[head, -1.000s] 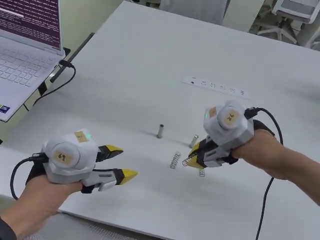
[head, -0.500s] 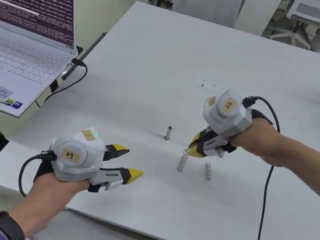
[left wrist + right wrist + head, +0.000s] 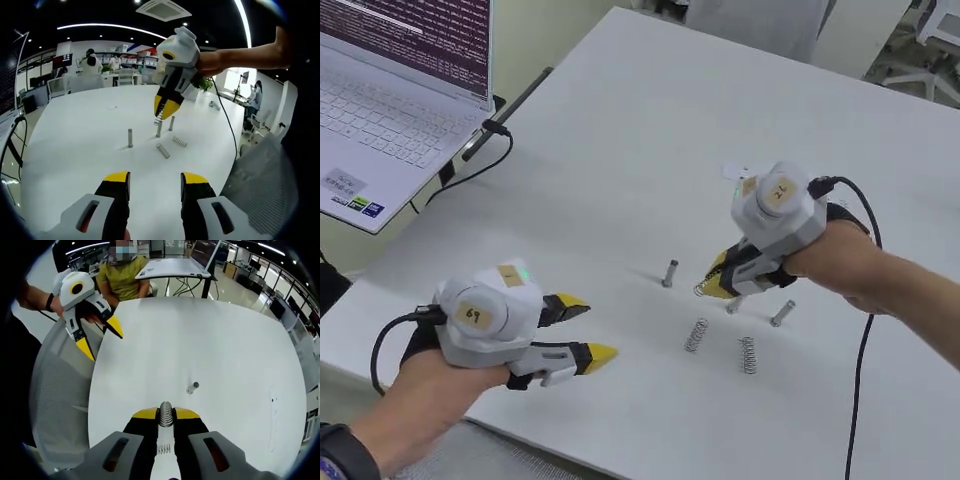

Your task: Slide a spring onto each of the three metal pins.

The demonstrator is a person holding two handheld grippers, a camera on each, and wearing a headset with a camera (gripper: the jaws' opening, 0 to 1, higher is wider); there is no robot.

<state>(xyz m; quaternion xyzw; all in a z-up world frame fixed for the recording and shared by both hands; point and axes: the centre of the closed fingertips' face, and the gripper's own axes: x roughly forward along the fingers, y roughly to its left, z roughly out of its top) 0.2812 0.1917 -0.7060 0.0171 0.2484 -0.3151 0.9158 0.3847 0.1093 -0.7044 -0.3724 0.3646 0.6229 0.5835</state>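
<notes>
The right gripper (image 3: 718, 282) is pinching a spring (image 3: 166, 413) just beside a metal pin (image 3: 735, 303); the left gripper (image 3: 585, 327) is hanging open. A tilted spring risks catching the pin's tip and springing loose.

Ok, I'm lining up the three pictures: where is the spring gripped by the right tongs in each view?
Head view: held spring right of centre, at the tips of the right tongs.
Left gripper view: held spring just above centre, hanging below the right tongs.
Right gripper view: held spring low centre, pinched between that view's own tips.
Shared landmark: the solitary upright pin.
</notes>
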